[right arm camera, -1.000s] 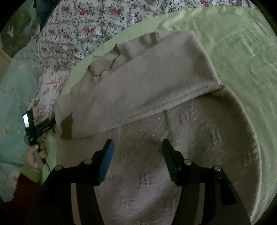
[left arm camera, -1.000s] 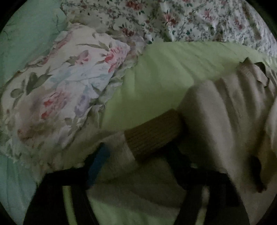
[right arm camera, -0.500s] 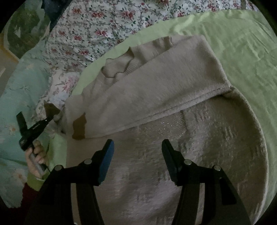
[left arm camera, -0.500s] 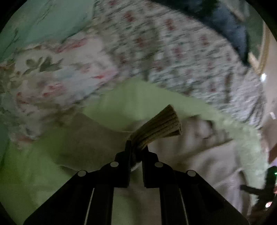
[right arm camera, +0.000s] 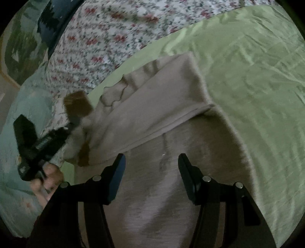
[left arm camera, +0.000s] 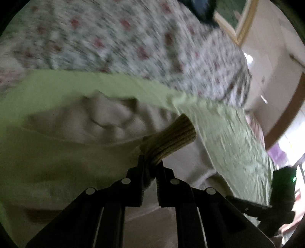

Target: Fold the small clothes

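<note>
A small beige sweater (right arm camera: 171, 118) lies on a light green sheet (right arm camera: 247, 66), one sleeve folded across its body. My left gripper (left arm camera: 149, 166) is shut on the other sleeve's brown ribbed cuff (left arm camera: 169, 139) and holds it raised above the sweater body (left arm camera: 66, 152). The right wrist view shows that left gripper (right arm camera: 38, 145) at the left with the cuff (right arm camera: 77, 104) lifted beside the collar. My right gripper (right arm camera: 151, 162) is open and empty, hovering over the sweater's lower body.
A floral quilt (right arm camera: 106, 38) lies beyond the green sheet. A pale teal blanket (right arm camera: 17, 118) is at the left. A dark blue item (right arm camera: 55, 17) sits at the far left back. The right gripper's body (left arm camera: 276, 200) shows at the left wrist view's right edge.
My left gripper closed on the brown cuff and lifted the sleeve up, swinging it over the sweater. My right gripper stayed open over the lower body.
</note>
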Tool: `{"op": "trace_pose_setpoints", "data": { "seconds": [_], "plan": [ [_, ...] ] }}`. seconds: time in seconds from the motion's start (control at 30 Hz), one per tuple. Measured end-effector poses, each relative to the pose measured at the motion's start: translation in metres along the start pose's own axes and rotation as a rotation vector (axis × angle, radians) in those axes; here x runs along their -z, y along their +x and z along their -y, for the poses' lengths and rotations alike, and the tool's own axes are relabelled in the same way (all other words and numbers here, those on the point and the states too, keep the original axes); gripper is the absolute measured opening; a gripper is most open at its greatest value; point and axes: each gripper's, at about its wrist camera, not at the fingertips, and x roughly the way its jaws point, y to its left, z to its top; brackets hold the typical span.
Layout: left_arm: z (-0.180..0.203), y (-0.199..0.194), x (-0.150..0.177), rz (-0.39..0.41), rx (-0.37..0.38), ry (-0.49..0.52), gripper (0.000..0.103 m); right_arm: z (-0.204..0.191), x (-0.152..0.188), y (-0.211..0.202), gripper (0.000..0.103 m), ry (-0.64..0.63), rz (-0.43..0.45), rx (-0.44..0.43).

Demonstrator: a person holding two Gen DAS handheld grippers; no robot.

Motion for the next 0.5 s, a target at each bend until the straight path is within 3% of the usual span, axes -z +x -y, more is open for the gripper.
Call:
{"op": "trace_pose_setpoints", "data": {
  "seconds": [0.2, 0.3, 0.33, 0.37, 0.5],
  "plan": [
    [0.015, 0.063, 0.02, -0.16, -0.03, 0.055, 0.017, 0.013, -0.004, 0.003, 0.059, 0.016, 0.007, 0.014],
    [0.008, 0.057, 0.025, -0.178, 0.003, 0.026, 0.04, 0.013, -0.006, 0.007, 0.059, 0.013, 0.004, 0.006],
    [0.007, 0.051, 0.027, -0.172, 0.005, 0.02, 0.055, 0.012, -0.007, 0.009, 0.059, 0.011, 0.003, 0.007],
    [0.005, 0.04, 0.029, -0.156, 0.002, 0.018, 0.064, 0.011, -0.007, 0.011, 0.059, 0.007, 0.002, 0.006],
    [-0.01, -0.011, 0.043, -0.099, -0.05, 0.029, 0.077, 0.005, -0.012, 0.02, 0.059, 0.005, -0.005, -0.008]
  ]
}}
